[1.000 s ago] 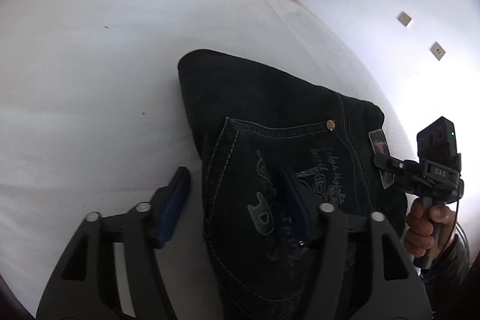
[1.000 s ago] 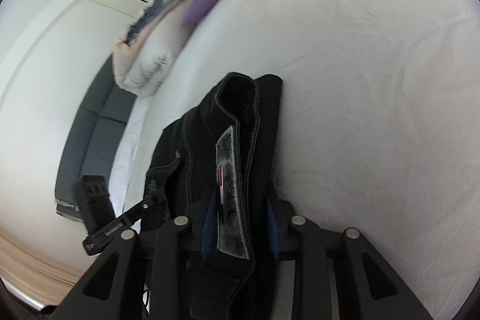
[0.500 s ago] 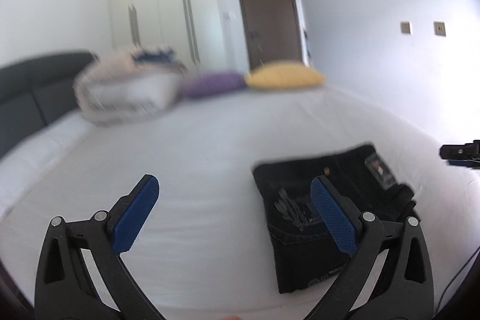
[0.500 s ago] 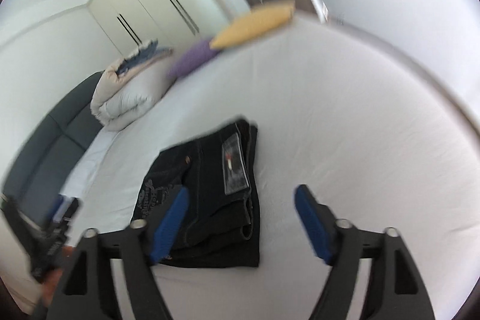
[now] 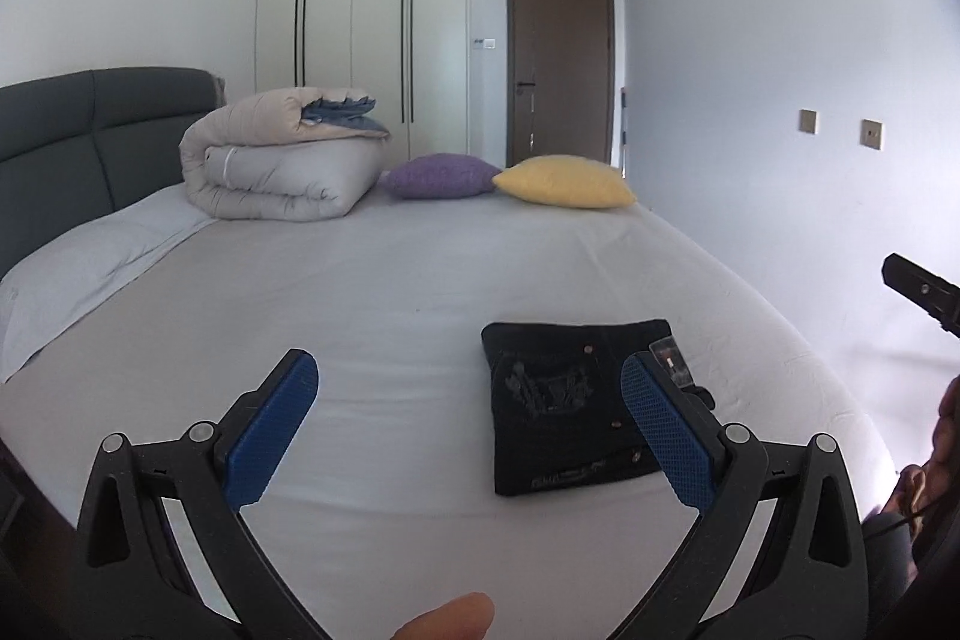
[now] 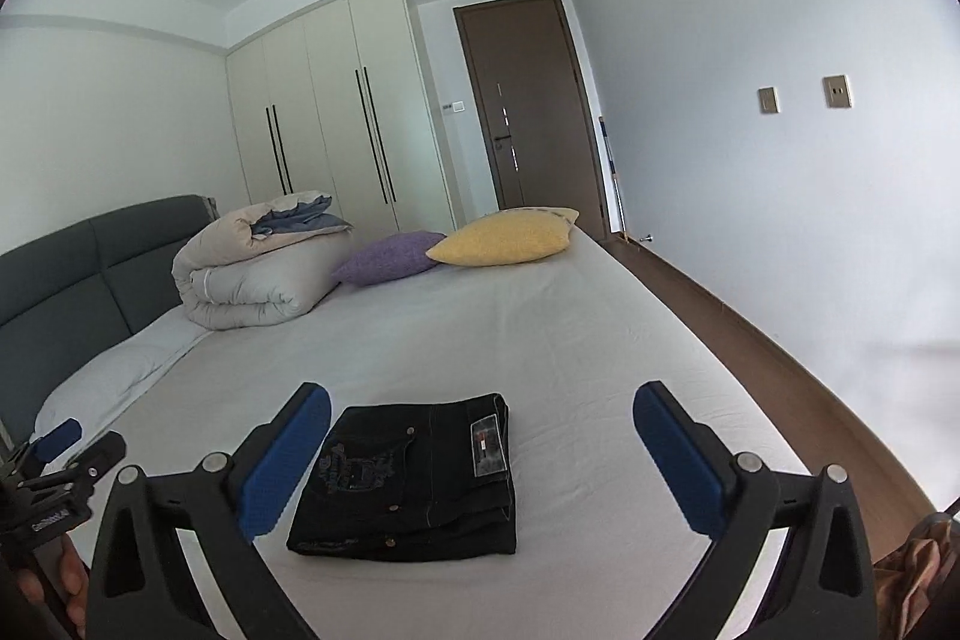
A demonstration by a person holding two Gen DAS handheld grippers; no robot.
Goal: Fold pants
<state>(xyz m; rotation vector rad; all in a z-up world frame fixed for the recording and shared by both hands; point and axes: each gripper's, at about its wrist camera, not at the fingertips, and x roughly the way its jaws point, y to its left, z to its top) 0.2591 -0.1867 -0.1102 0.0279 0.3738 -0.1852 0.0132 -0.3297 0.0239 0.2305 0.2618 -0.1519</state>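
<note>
The black pants (image 5: 570,400) lie folded into a compact rectangle on the white bed (image 5: 372,292), back pocket embroidery and waist label facing up. They also show in the right wrist view (image 6: 414,478), near the bed's front edge. My left gripper (image 5: 468,400) is open and empty, held back above the bed to the left of the pants. My right gripper (image 6: 480,436) is open and empty, pulled back and raised, with the pants seen between its blue pads (image 6: 678,460). Neither gripper touches the pants.
A rolled duvet (image 5: 282,166), a purple pillow (image 5: 441,175) and a yellow pillow (image 5: 564,181) lie at the far end of the bed. A dark headboard (image 5: 78,142) is at left. Wardrobes (image 6: 336,124) and a brown door (image 6: 528,112) stand behind. Wood floor (image 6: 750,340) runs along the right.
Both grippers let go of the pants, opened wide and pulled back and up from the bed. The pants stay folded on the sheet.
</note>
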